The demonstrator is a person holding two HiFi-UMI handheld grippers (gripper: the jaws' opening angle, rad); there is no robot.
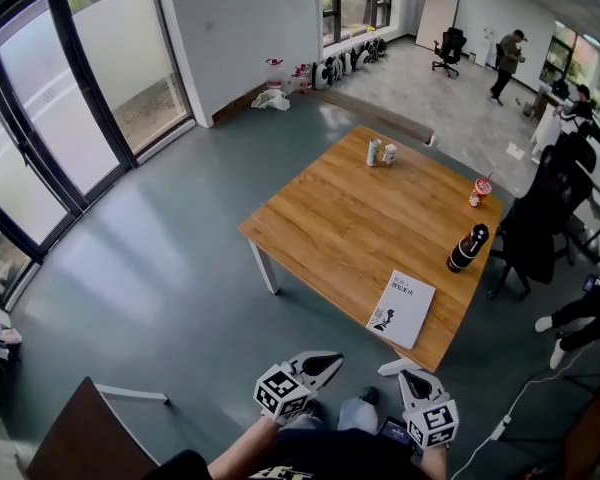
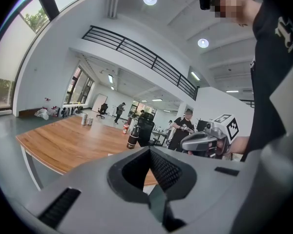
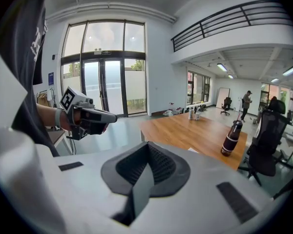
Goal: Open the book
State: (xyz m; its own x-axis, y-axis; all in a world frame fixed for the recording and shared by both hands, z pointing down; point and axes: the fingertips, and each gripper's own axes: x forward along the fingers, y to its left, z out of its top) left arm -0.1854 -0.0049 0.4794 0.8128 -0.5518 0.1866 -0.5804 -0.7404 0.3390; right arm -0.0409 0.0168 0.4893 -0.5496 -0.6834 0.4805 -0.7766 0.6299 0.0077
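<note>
The book (image 1: 401,308) lies closed on the table (image 1: 340,218), just inside its near edge by the nearest corner. The left gripper (image 1: 332,364) and right gripper (image 1: 385,369) hang off the table short of that corner, clear of the book, each with its jaws pressed together on nothing.

Clutter on your wooden table (image 1: 330,228)
From the table's middle you have two cans (image 1: 381,153) at 12 o'clock, a red cup (image 1: 480,190) at 2, a dark bottle (image 1: 468,248) at 3; glass doors (image 1: 50,98) far off at 10.
</note>
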